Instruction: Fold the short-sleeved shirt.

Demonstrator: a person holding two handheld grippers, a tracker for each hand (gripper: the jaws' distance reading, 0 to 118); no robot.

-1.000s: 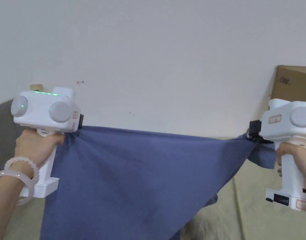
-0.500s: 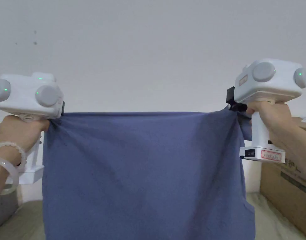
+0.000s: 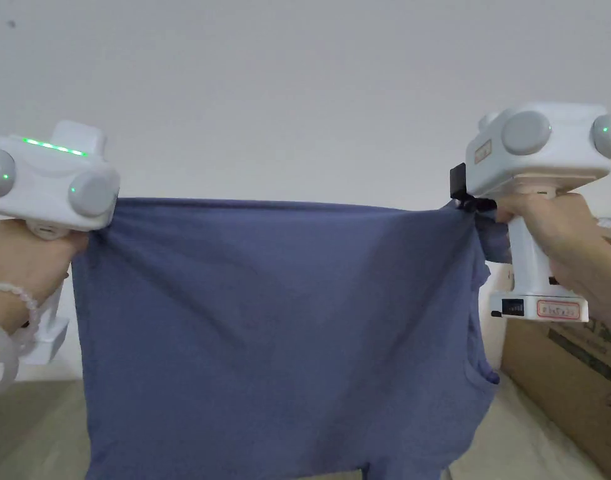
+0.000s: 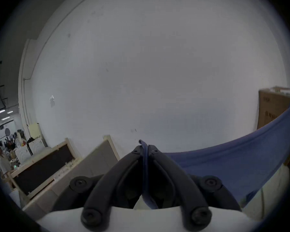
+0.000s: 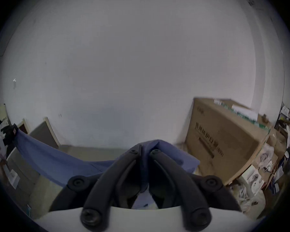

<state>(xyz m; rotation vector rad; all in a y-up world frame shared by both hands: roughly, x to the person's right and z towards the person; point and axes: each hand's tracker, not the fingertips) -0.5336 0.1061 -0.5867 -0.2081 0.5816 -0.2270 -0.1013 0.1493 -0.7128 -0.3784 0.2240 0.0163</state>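
Right then, I had the blue short-sleeved shirt [image 3: 279, 325] held up in the air in front of a plain white wall [image 3: 298, 94], spread wide between my two grippers. Its top edge ran nearly level from one side to the other, dipping slightly toward the right, and the body of the cloth hung down flat below it with only soft creases fanning out from each held corner.

On my left, the left gripper [image 4: 145, 149] had its two black jaws pressed together on a thin fold of the shirt's edge; a little tab of blue stuck up past the tips, and the cloth swept away to the right of them. From the head view I saw that gripper's white body [image 3: 51, 181] with a green light strip on top, and my left hand [image 3: 23, 262] below it.

On my right, the right gripper [image 5: 145, 149] was likewise clamped on a thicker bunch of blue fabric that bulged over and beside the tips. My right hand [image 3: 551, 225] held its white handle.

A brown cardboard box [image 3: 566, 369] stood against the wall at the right, just beyond the shirt's hanging side. Framed panels [image 4: 45, 165] leaned against the wall on the left.
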